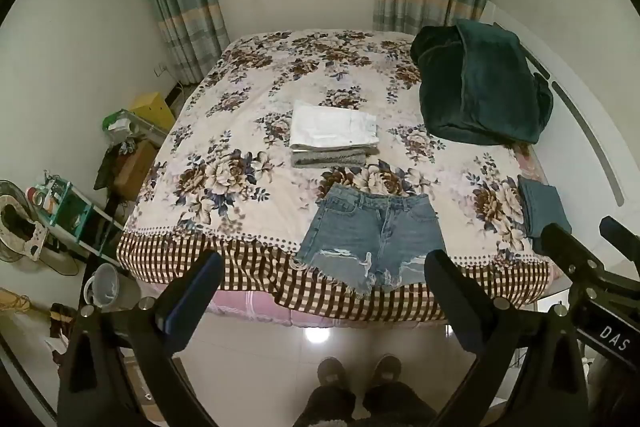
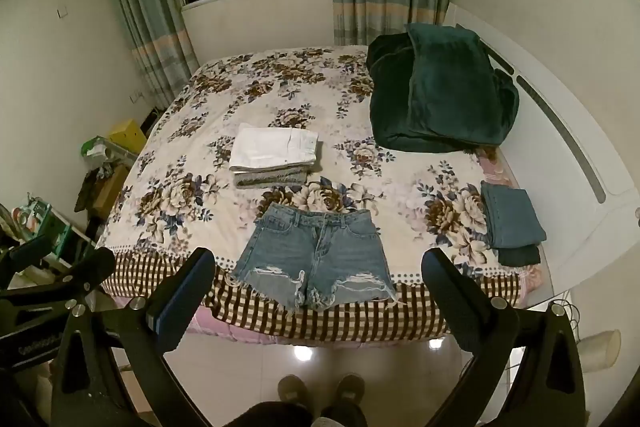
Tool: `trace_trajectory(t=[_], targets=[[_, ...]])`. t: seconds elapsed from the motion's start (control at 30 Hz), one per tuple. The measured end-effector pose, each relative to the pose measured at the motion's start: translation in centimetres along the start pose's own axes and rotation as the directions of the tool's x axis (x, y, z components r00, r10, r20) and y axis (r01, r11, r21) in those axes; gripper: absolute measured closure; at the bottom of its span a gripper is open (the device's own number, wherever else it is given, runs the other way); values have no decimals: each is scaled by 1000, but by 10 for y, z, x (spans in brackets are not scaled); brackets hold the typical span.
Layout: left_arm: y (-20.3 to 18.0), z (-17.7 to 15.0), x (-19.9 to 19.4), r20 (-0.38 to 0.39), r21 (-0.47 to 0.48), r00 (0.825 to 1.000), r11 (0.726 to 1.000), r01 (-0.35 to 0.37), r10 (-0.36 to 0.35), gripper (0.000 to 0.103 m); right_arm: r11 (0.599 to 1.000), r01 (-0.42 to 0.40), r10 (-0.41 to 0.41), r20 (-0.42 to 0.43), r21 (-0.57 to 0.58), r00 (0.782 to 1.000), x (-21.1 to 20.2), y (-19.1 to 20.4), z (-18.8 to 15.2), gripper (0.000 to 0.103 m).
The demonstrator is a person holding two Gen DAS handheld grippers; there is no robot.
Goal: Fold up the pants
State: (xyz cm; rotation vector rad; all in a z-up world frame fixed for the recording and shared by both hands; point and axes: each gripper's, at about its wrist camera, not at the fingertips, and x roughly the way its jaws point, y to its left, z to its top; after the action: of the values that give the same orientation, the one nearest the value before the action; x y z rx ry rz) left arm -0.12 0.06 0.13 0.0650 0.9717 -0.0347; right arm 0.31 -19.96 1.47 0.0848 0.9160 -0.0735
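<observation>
Nearest, left gripper (image 1: 324, 283) and right gripper (image 2: 318, 279), jaws spread wide, empty, above the floor short of the bed. Just beyond, frayed light-blue denim shorts (image 2: 314, 259) flat and unfolded at the near edge of the floral quilted bedspread (image 2: 192, 187), hems overhanging. Farther, white folded stack (image 2: 274, 151) apparently done; folded blue jeans pile (image 2: 512, 217) right, probably waiting. Grey mug (image 1: 106, 285) only in left view.

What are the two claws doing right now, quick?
Left claw: open, holding nothing.
Right claw: open, holding nothing.
</observation>
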Motion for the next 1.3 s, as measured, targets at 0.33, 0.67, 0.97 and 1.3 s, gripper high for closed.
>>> trace_trajectory(t=[0.33, 0.67, 0.97, 1.3], targets=[[2, 5, 3, 2, 2, 1000, 1000, -17, 17, 0, 1000, -1, 0, -5, -4, 1000, 0, 0, 0, 0], [9, 10, -6, 27, -4, 999, 1000, -25, 25, 0, 1000, -2, 2, -6, -5, 1000, -4, 10, 2, 0], [10, 9, -7, 29, -4, 999, 1000, -24, 24, 0, 1000, 5, -5, -1, -5, 1000, -9, 22, 9, 0], [12, 13, -9, 34, -5, 999, 1000, -23, 24, 0, 1000, 6, -6, 3, -8, 1000, -12, 23, 2, 0]])
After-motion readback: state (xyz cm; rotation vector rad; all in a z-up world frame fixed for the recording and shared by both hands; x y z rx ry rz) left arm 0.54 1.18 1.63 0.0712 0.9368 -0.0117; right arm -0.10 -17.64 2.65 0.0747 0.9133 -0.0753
